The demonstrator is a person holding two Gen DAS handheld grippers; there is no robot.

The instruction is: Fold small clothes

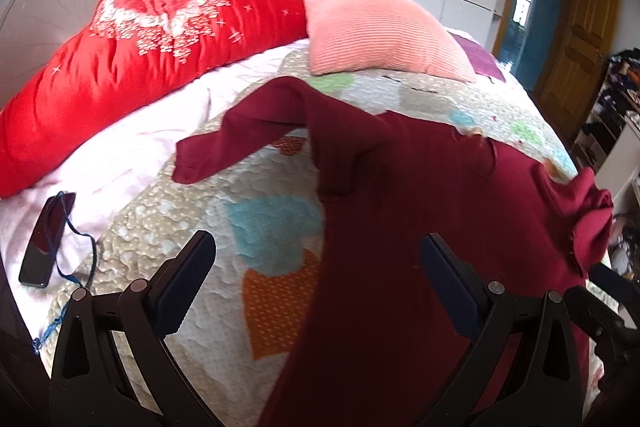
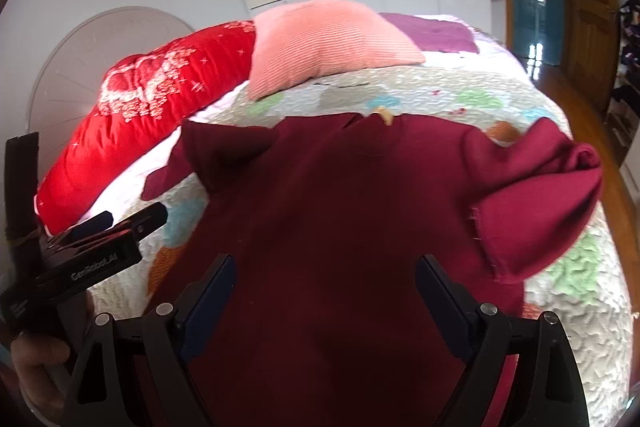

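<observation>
A dark red long-sleeved top (image 1: 420, 219) lies spread on the quilted bed, collar away from me. It also fills the middle of the right wrist view (image 2: 340, 227). Its left sleeve (image 1: 240, 131) lies bent outward on the quilt. Its right sleeve (image 2: 536, 203) is bunched and folded up at the bed's right side. My left gripper (image 1: 316, 267) is open and empty above the top's left edge. My right gripper (image 2: 324, 287) is open and empty above the top's lower body. The left gripper's body also shows at the left of the right wrist view (image 2: 92, 251).
A patchwork quilt (image 1: 180, 227) covers the bed. A red bolster (image 1: 140, 59) and a pink pillow (image 1: 376, 31) lie at the head. A black phone (image 1: 46, 239) with a blue cord lies on the white sheet at left. A wardrobe, a door and cluttered shelves stand beyond.
</observation>
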